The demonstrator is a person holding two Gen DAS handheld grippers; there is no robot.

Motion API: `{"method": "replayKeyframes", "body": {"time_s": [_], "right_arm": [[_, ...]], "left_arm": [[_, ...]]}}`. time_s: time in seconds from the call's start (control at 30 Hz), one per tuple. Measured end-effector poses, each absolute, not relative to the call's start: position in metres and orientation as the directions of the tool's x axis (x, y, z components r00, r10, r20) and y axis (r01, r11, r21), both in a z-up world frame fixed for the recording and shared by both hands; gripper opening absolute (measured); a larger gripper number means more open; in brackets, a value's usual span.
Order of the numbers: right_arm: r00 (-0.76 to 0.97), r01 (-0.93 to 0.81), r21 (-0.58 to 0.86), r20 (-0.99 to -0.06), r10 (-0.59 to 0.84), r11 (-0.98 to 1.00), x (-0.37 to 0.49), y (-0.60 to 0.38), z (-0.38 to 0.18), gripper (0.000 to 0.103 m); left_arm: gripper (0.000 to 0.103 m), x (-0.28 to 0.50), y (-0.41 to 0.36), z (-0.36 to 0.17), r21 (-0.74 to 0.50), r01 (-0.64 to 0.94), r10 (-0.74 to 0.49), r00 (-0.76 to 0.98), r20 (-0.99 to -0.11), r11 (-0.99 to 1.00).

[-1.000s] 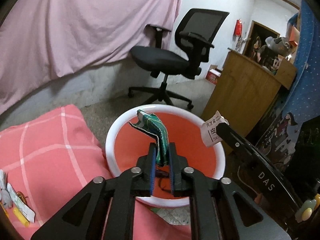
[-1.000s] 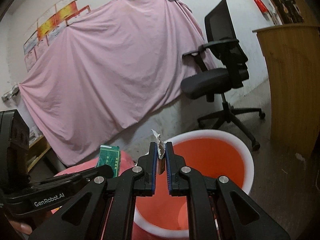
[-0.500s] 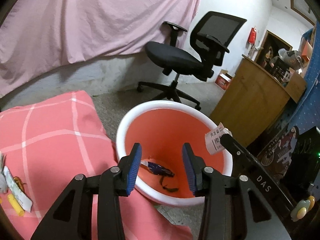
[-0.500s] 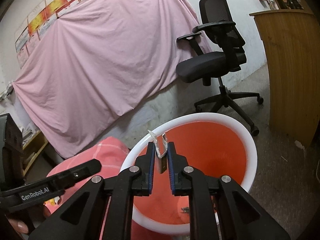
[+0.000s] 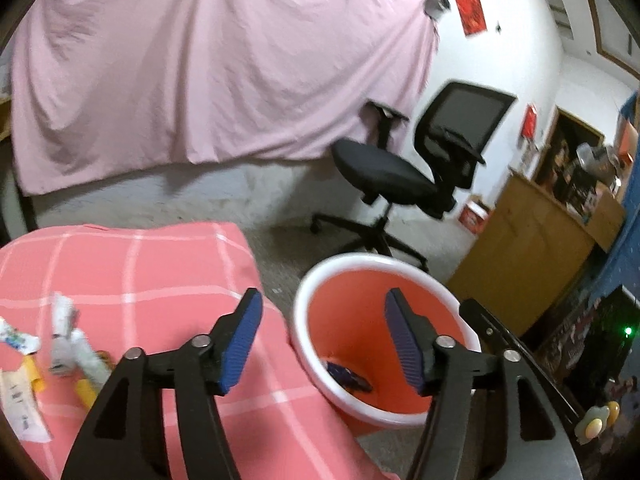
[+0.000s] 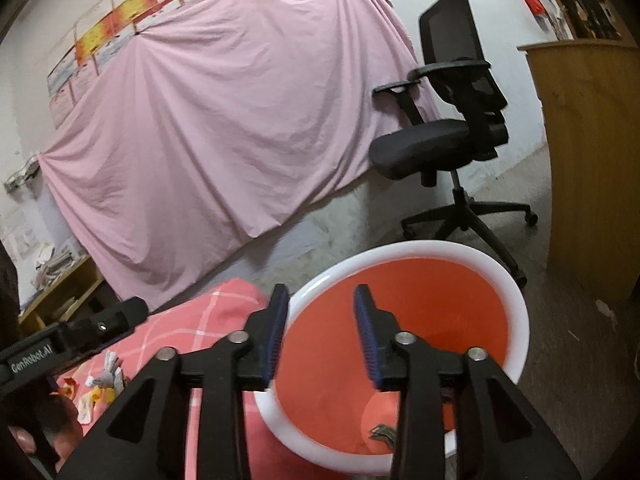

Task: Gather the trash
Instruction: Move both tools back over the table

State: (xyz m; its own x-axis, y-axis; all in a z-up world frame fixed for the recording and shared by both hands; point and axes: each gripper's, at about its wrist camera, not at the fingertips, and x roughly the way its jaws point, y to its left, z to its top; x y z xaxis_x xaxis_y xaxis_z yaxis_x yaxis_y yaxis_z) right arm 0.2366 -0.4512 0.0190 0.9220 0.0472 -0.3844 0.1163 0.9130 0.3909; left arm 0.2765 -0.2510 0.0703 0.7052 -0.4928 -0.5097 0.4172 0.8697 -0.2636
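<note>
Wrappers (image 5: 68, 344) on pink cloth, left of opening left hand-held gripper (image 5: 322, 338)

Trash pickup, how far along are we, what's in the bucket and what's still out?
Done: some dark scraps lie at the bottom of the orange, white-rimmed plastic bucket. In hand: nothing; the left tool and right tool have just been opening and nothing is between their jaws. Left: several crumpled white and yellow wrappers lie on the pink checked cloth.
</note>
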Motion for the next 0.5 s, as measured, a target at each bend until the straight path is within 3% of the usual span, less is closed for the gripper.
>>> {"method": "replayKeyframes", "body": {"time_s": [0.13, 0.17, 0.2, 0.37, 0.5], "right_arm": [[0.945, 0.069, 0.38, -0.322, 0.062, 0.922, 0.232, -0.439, 0.028, 0.055], [0.951, 0.054, 0.373, -0.301, 0.066, 0.926, 0.23, -0.435, 0.031, 0.063], [0.957, 0.045, 0.369, -0.283, 0.066, 0.929, 0.228, -0.431, 0.034, 0.078], [0.984, 0.005, 0.34, -0.172, 0.057, 0.94, 0.215, -0.409, 0.047, 0.103], [0.992, -0.06, 0.312, -0.088, 0.091, 0.948, 0.205, -0.388, 0.057, 0.103]], "left_arm": [[0.1, 0.261, -0.221, 0.081, -0.248, 0.345, -0.421, 0.808, -0.412, 0.905], [0.101, 0.255, -0.212, 0.084, -0.235, 0.313, -0.384, 0.842, -0.379, 0.92], [0.101, 0.25, -0.204, 0.086, -0.222, 0.282, -0.346, 0.87, -0.351, 0.933], [0.101, 0.227, -0.169, 0.093, -0.163, 0.182, -0.223, 0.933, -0.284, 0.97], [0.101, 0.203, -0.14, 0.095, -0.13, 0.129, -0.155, 0.965, -0.211, 0.983]]}}
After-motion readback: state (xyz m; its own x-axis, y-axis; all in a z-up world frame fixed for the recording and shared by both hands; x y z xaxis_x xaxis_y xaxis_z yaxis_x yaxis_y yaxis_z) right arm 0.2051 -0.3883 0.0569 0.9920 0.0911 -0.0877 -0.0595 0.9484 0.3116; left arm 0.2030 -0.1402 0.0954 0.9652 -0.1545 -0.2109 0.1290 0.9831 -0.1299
